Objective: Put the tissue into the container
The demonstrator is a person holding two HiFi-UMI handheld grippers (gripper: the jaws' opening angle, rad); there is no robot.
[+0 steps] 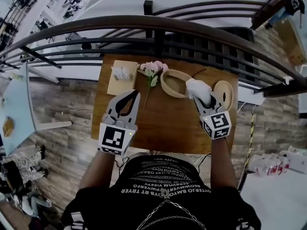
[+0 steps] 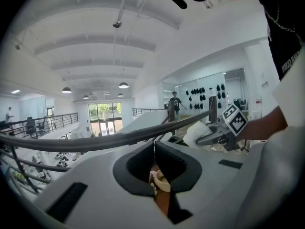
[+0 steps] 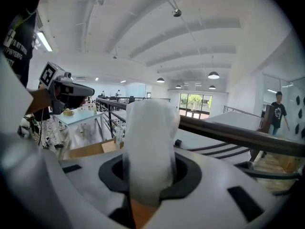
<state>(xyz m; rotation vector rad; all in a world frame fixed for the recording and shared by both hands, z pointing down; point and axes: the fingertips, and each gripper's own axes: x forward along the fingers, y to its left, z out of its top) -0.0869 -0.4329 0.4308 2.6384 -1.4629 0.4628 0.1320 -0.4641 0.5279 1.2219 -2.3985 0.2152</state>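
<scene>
as the right gripper (image 1: 205,98) pinches the tissue (image 1: 196,87) upright, the container (image 1: 164,86) lies just left of it, farther from the left gripper (image 1: 131,97), jaws pressed together, empty.

Bright, even indoor light in all 3 views, no harsh shadows. Pendant lamps (image 2: 123,85) & the far windows (image 2: 105,113) glow and are a bit blown out, and the white ceiling bounces light around. Heavy fisheye: railing (image 1: 153,23) bows into an arc, and both gripper views have black vignette at the corners. Tissue (image 3: 147,147) sits v. close to the lens, soft, nearly washed out w/ little texture. Head view is softer overall, smeared twd the edges. Background ppl are small & fuzzy.
</scene>
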